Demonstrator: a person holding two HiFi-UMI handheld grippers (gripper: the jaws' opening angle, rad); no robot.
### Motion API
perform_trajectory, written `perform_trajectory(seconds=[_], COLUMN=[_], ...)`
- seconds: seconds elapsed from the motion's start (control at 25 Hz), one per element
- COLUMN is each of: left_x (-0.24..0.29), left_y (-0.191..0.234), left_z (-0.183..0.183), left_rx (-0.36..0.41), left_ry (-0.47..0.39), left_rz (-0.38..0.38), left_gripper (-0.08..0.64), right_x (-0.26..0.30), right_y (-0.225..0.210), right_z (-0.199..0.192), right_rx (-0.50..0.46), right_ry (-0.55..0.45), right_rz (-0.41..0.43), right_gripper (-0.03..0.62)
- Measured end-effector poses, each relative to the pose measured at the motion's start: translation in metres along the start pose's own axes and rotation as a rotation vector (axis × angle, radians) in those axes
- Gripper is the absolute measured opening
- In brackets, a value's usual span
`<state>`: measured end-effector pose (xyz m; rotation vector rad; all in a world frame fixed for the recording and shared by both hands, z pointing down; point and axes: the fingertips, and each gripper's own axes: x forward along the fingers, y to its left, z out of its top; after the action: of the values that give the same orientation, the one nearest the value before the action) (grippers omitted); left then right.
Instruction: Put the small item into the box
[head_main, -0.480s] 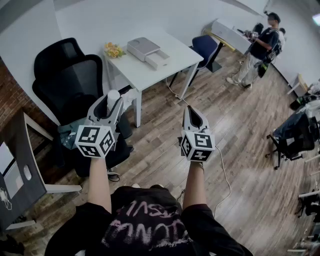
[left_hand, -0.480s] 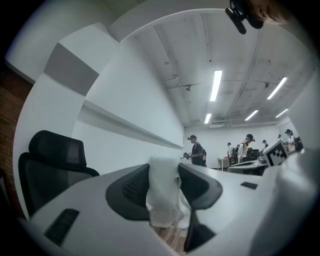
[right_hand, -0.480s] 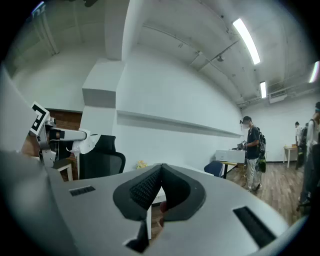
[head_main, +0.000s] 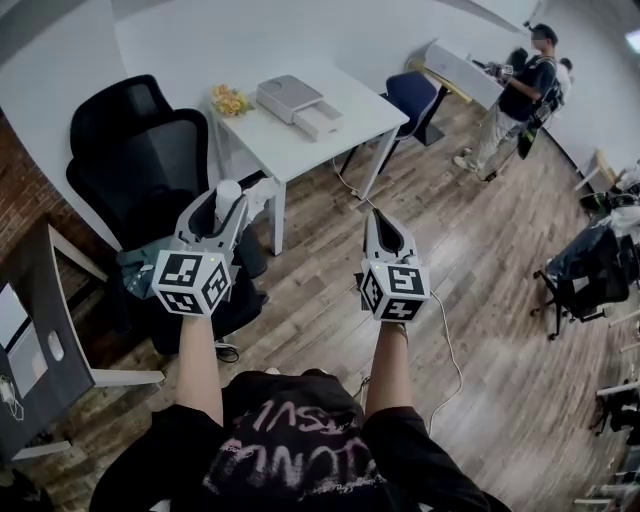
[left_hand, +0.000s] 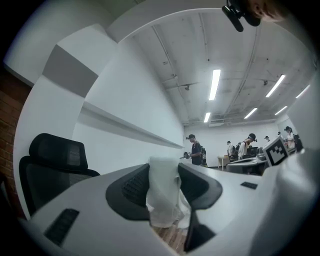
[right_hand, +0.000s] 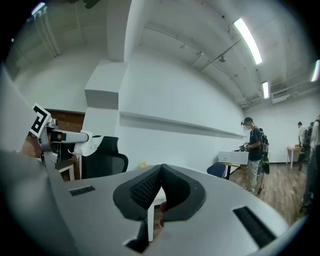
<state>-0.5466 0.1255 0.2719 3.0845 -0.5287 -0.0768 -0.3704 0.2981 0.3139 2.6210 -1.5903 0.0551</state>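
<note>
Floorboards (head_main: 480, 300); shirt print (head_main: 290, 445) seems illegible; small item (left_hand: 164, 192) clamped.

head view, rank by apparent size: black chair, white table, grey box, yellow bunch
1. black chair and white table: about alike; the chair sits nearer, so unsure
2. grey box
3. yellow bunch

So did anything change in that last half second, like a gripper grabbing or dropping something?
Nothing visibly changed. The left gripper still pinches the white item, the right gripper stays shut and empty, and both hover in the same spot above the wooden floor.
</note>
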Motion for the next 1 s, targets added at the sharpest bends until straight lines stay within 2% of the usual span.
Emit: perform_trajectory(seconds=[0.64,1.0], left_x=[0.005,0.043], left_y=[-0.004,-0.009], left_z=[-0.007,-0.010], left_rx=[-0.006,0.012], left_ry=[0.006,0.012], left_rz=[-0.031,-0.045], left_gripper=[0.175,0.175], right_x=[-0.004,0.020], right_y=[-0.004,-0.034], right_z=[0.003,0.005], right_rx=[0.001,0.001], right_ry=[-0.009,-0.022], right_rz=[-0.039,-0.039], right_gripper=[0.002,0.005])
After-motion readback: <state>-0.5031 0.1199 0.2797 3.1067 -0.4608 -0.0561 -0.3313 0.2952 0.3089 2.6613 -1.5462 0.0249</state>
